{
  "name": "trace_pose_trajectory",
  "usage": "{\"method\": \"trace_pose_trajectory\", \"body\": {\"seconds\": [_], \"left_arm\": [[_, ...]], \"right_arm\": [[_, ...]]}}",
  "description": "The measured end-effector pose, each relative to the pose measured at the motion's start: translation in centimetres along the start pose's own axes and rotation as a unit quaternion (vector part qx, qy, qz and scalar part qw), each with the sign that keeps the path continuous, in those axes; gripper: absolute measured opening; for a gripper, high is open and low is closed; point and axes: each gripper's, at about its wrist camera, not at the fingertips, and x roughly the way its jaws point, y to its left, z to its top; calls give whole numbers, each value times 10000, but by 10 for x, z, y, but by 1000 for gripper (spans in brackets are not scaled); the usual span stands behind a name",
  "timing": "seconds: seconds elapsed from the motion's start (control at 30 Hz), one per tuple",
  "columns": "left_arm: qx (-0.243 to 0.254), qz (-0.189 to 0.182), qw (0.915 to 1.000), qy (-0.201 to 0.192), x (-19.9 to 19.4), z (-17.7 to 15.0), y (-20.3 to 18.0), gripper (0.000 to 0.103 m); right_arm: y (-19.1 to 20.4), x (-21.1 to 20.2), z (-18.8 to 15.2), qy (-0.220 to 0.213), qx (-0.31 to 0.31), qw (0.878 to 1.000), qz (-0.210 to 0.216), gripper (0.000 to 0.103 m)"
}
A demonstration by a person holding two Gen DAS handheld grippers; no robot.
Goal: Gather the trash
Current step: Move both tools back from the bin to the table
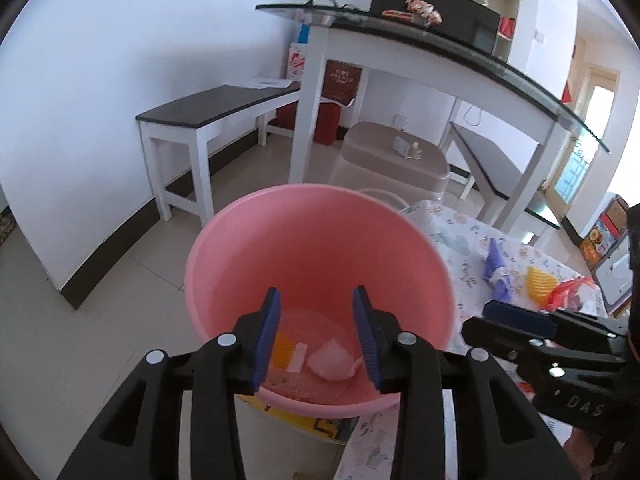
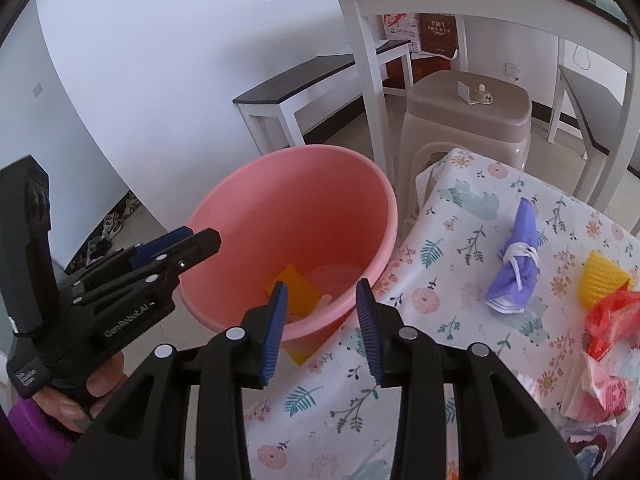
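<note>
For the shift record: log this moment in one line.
left tongs: open, empty, over round pink plastic bucket | right tongs: open, empty | rolled purple cloth: on floral tablecloth

Smooth pink plastic bucket (image 1: 320,248), slightly glossy. Matt black plastic fingers (image 1: 276,332) with ribbed blue pads. Printed floral cloth (image 2: 452,264) covers the bench. Far table top (image 1: 440,40) is glossy glass.

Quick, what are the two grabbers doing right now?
Left gripper: jaws open, empty, above the pink bucket.
Right gripper: jaws open, empty.
</note>
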Motion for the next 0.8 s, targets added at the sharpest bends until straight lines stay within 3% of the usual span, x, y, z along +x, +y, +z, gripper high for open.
{"method": "trace_pose_trajectory", "body": {"seconds": [0.33, 0.53, 0.8], "left_arm": [[224, -421, 9988, -113, -17, 2, -30, 37], [520, -771, 9956, -131, -27, -2, -54, 37], [957, -1182, 9883, -74, -31, -12, -92, 37]], "right_arm": [[-3, -30, -17, -157, -76, 9996, -201, 36], [-28, -62, -35, -276, 130, 9986, -431, 36], [-80, -118, -69, -587, 763, 9883, -1179, 36]]}}
